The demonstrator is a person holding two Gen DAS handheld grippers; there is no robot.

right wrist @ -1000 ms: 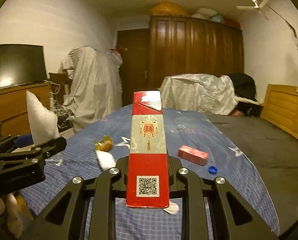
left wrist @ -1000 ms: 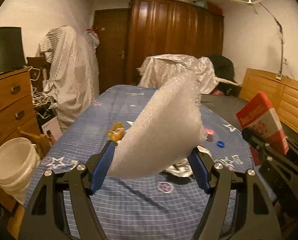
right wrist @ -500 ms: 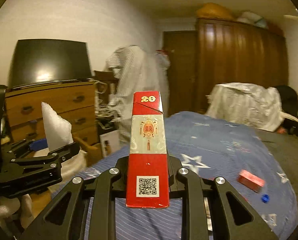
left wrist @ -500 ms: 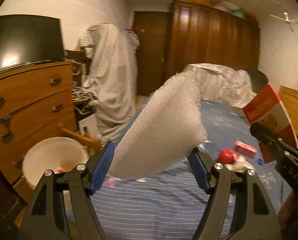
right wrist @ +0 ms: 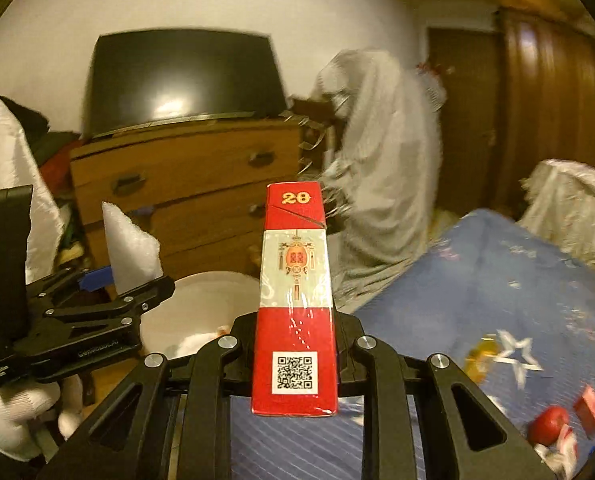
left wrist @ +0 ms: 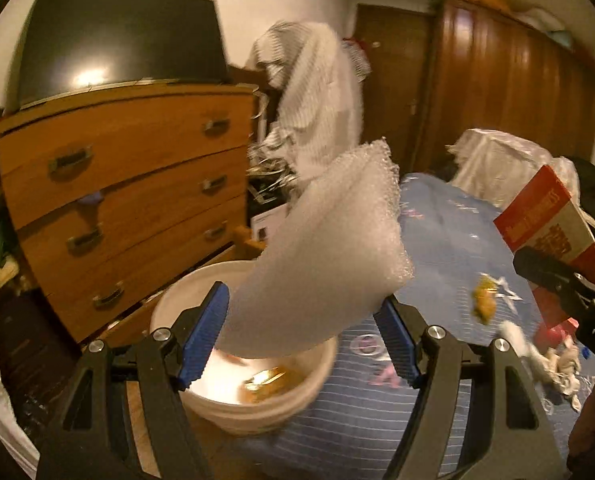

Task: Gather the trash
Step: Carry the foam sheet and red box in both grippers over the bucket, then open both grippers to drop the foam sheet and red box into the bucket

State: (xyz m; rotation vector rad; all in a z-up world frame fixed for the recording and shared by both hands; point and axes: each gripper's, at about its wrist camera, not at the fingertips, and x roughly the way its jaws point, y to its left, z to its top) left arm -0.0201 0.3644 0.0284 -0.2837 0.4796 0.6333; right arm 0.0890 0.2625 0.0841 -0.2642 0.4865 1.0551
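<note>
The left gripper [left wrist: 301,332] holds white foam wrap [left wrist: 329,264] over the white bucket [left wrist: 257,412], jaws wide. The right gripper [right wrist: 295,344], jaws squeezed tight, holds a red box [right wrist: 295,300] beside the bucket.

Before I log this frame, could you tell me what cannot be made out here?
- Contents of the white bucket: in the left wrist view the foam sheet covers much of it, and what shows is blurred.
- Trash on the bed: right wrist view, smeared at the edge.
- Red box: hides the right gripper's inner fingers.
</note>
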